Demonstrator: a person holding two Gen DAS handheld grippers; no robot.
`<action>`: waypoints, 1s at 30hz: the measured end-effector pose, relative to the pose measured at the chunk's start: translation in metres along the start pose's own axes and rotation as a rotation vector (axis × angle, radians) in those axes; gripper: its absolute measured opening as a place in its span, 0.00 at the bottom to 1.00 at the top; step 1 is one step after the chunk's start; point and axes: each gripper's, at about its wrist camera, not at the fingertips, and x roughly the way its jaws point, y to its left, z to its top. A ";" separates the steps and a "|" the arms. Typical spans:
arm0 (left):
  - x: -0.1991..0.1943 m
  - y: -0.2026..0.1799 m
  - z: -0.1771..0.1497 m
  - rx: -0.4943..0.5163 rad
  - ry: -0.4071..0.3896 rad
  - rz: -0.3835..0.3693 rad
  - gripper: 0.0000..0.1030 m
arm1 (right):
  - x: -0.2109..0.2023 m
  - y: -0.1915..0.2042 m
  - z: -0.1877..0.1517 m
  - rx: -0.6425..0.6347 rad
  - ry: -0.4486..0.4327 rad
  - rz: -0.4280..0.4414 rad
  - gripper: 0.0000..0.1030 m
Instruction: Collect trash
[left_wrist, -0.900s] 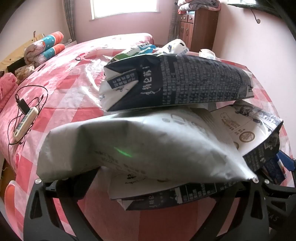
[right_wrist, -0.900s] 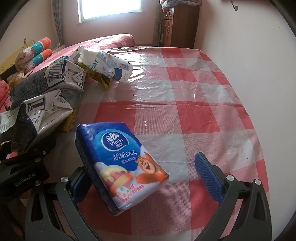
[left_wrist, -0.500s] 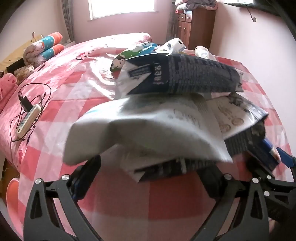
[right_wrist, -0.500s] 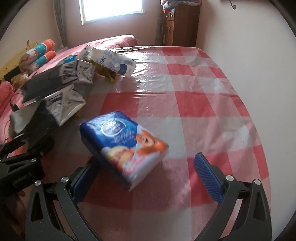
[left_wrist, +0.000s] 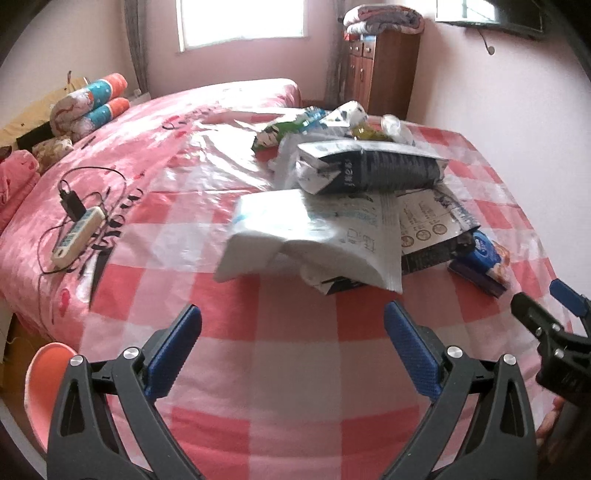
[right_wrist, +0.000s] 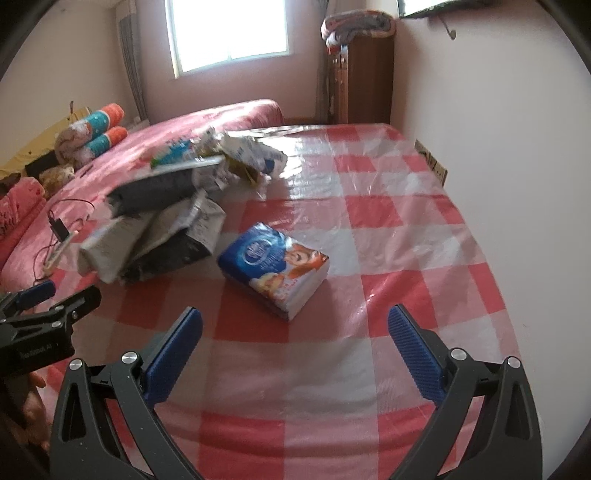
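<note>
two grippers: both spread wide with nothing between the jaws
left gripper (left_wrist: 291, 325): bottom centre of the left wrist view, blue pads apart over bare checked cloth, short of the pile; its black body also shows at the left edge of the right wrist view (right_wrist: 44, 317)
right gripper (right_wrist: 295, 326): bottom centre of the right wrist view, pads apart, tissue pack just beyond them, not touched; it also shows at the right edge of the left wrist view (left_wrist: 554, 325)
cloth (left_wrist: 295, 387): red and white checks under a shiny clear sheet, filling the lower half of both views
pile (left_wrist: 343, 206): crumpled bags and cartons heaped in the middle of the left wrist view; in the right wrist view it sits at centre left (right_wrist: 162, 218)
white bag (left_wrist: 314, 236): front of the pile, nearest the left gripper, blurred
dark carton (left_wrist: 373, 171): lies across the top of the pile, white end toward the left of the frame
printed bag (left_wrist: 432, 229): right of the white bag, partly under it
far trash (left_wrist: 332, 122): green and white wrappers and clear plastic behind the carton
tissue pack (right_wrist: 275, 266): blue, lying flat on the cloth at centre of the right wrist view, just right of the pile and apart from it; in the left wrist view at centre right (left_wrist: 484, 264)
remote (left_wrist: 77, 236): left of frame on the pink bedspread, black cable looped around it
cabinet (left_wrist: 380, 74): brown, top right, folded blanket on top
window (left_wrist: 240, 18): top centre, bright
</note>
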 end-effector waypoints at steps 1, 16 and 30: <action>-0.007 0.003 -0.001 0.001 -0.015 0.000 0.96 | -0.006 0.002 0.000 -0.004 -0.011 0.003 0.96; -0.062 0.033 -0.007 -0.028 -0.121 0.016 0.96 | -0.073 0.034 0.008 -0.056 -0.122 0.048 0.96; -0.089 0.036 -0.008 -0.004 -0.194 0.031 0.96 | -0.103 0.046 0.008 -0.101 -0.167 0.031 0.96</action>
